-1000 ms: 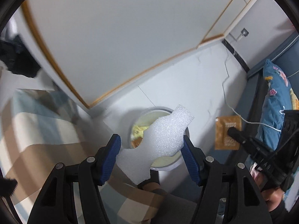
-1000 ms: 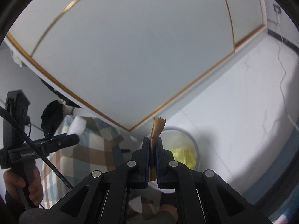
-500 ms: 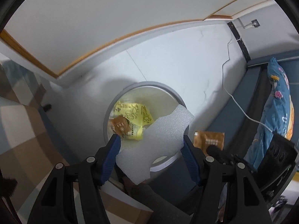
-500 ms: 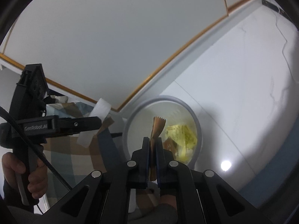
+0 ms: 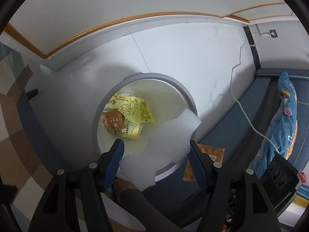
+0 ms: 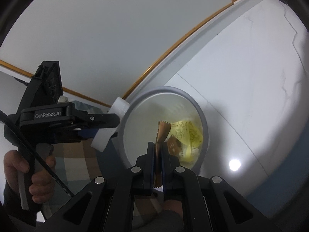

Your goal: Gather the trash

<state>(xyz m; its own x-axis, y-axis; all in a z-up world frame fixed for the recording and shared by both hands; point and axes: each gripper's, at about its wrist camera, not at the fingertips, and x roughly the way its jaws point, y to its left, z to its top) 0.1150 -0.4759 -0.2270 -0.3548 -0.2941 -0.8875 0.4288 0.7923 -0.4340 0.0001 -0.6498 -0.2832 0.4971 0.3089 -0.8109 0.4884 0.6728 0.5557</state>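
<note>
A round grey bin (image 5: 146, 76) stands on the white floor with yellow wrappers (image 5: 133, 108) and a brown packet (image 5: 114, 120) inside. My left gripper (image 5: 154, 145) is shut on a white foam piece (image 5: 170, 135), held over the bin's near rim. My right gripper (image 6: 158, 147) is shut on a thin brown wrapper (image 6: 163, 131) that sticks up between its pads, above the bin (image 6: 204, 119). In the right wrist view the left gripper (image 6: 104, 123) and its foam (image 6: 120, 106) sit at the bin's left edge. The left wrist view shows the brown wrapper (image 5: 204, 160) to the right.
A white cable (image 5: 243, 108) trails over the floor tiles. A blue flowered cushion (image 5: 285, 112) lies on dark blue furniture at the right. A checked cloth (image 5: 11, 135) covers the left side. A white panel with gold trim (image 5: 96, 25) runs behind the bin. A hand (image 6: 17, 166) grips the left handle.
Both grippers have come down towards the bin and tipped more steeply downward, so the bin's inside now fills more of each view. Both grips look unchanged.
</note>
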